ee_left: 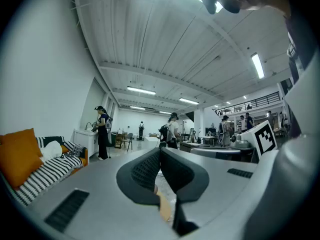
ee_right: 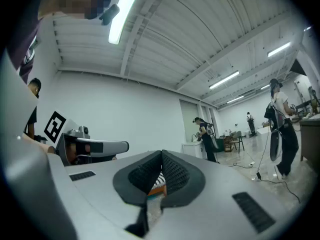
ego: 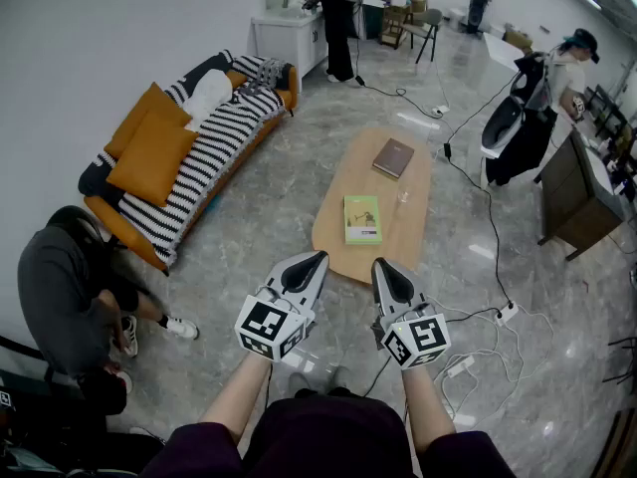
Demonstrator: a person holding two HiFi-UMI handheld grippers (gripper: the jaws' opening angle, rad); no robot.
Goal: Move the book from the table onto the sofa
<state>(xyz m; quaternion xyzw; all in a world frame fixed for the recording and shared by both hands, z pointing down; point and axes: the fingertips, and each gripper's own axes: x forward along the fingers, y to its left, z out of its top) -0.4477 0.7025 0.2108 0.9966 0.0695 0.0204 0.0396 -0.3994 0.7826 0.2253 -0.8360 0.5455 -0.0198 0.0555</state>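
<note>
A low oval wooden table [ego: 408,237] stands on the marble floor ahead of me. On it lie a green book [ego: 362,219] near the front and a brown book [ego: 393,157] farther back. The sofa [ego: 189,152], with a striped cover and orange cushions, runs along the left wall; it also appears as a striped sofa [ee_left: 35,169] in the left gripper view. My left gripper [ego: 318,258] and right gripper [ego: 380,264] are held level side by side, just short of the table's near edge. Both are shut and empty, as the left gripper [ee_left: 161,151] and right gripper [ee_right: 162,155] show in their own views.
A person [ego: 70,297] crouches by the sofa's near end. Cables and a power strip [ego: 498,315] trail over the floor right of the table. A dark cabinet [ego: 582,192] and another person [ego: 557,78] are at the right; a third person [ego: 336,18] stands at the far counter.
</note>
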